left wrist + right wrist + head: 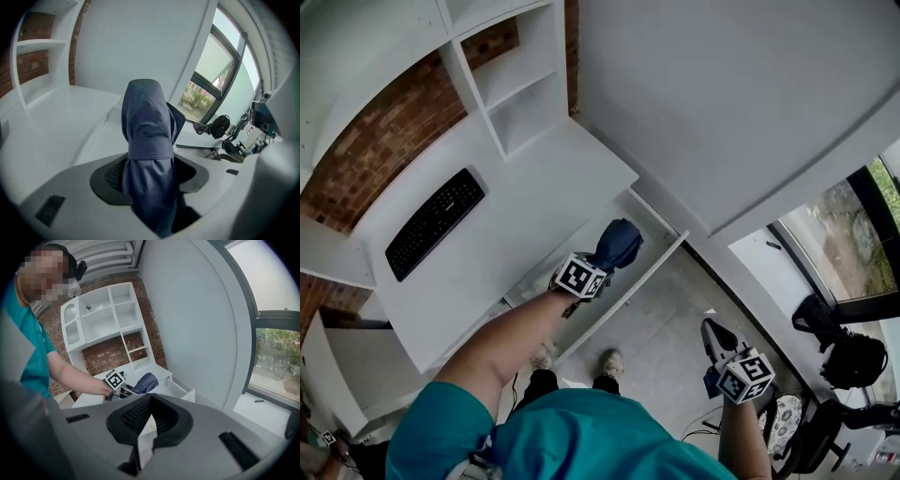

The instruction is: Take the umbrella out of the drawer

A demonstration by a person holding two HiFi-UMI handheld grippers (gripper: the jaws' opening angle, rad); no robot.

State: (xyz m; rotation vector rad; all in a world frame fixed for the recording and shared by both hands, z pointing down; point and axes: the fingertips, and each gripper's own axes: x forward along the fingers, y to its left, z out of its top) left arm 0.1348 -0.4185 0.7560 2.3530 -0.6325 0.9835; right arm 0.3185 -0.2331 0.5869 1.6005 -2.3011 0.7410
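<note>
A folded dark-blue umbrella (pixel 617 246) with a strap round it is clamped between the jaws of my left gripper (pixel 602 262) and hangs in the air above the open white drawer (pixel 639 279). In the left gripper view the umbrella (pixel 147 140) stands up between the black pads (pixel 112 176), which press on its lower part. My right gripper (pixel 712 330) hangs lower right over the floor, away from the desk, its jaws shut with nothing in them. From the right gripper view (pixel 151 401) I see the left gripper's marker cube (pixel 115 378), the umbrella (pixel 144 382) and the drawer (pixel 180 392).
A black keyboard (pixel 434 222) lies on the white desk (pixel 520 202) left of the drawer. White shelves (pixel 520 89) stand at the desk's back against a brick wall. The person's feet (pixel 609 362) are below the drawer front. Dark equipment (pixel 848 361) stands by the window at right.
</note>
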